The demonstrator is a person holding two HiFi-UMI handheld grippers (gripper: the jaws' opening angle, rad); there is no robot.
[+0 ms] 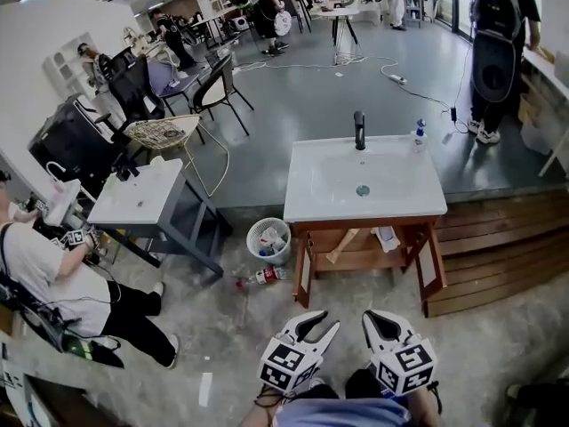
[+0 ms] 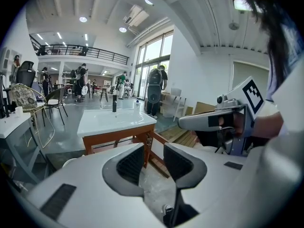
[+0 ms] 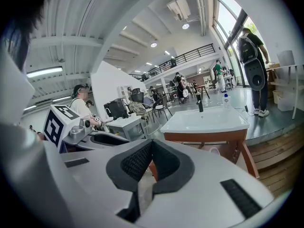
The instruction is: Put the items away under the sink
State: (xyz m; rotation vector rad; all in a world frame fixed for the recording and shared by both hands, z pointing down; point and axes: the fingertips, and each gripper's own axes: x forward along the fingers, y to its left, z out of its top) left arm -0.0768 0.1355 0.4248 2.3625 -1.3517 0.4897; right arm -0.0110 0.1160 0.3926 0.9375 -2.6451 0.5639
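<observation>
The white sink (image 1: 364, 181) with a black faucet (image 1: 359, 130) stands on a wooden cabinet whose two doors (image 1: 304, 269) hang open. On the shelf under it lie a tan item (image 1: 342, 245) and a white bottle (image 1: 388, 238). A red-labelled bottle (image 1: 262, 277) lies on the floor left of the cabinet. A soap bottle (image 1: 419, 136) stands on the sink's back right corner. Both grippers hover low near me, well short of the cabinet. My left gripper (image 1: 320, 324) (image 2: 154, 163) is open and empty. My right gripper (image 1: 380, 315) (image 3: 151, 148) is shut with nothing in it.
A white basket (image 1: 268, 238) with trash stands beside the floor bottle. A second white table (image 1: 142, 194) and a seated person (image 1: 53, 274) are at the left. Wooden steps (image 1: 498, 247) rise at the right. A person (image 1: 498, 52) stands behind them.
</observation>
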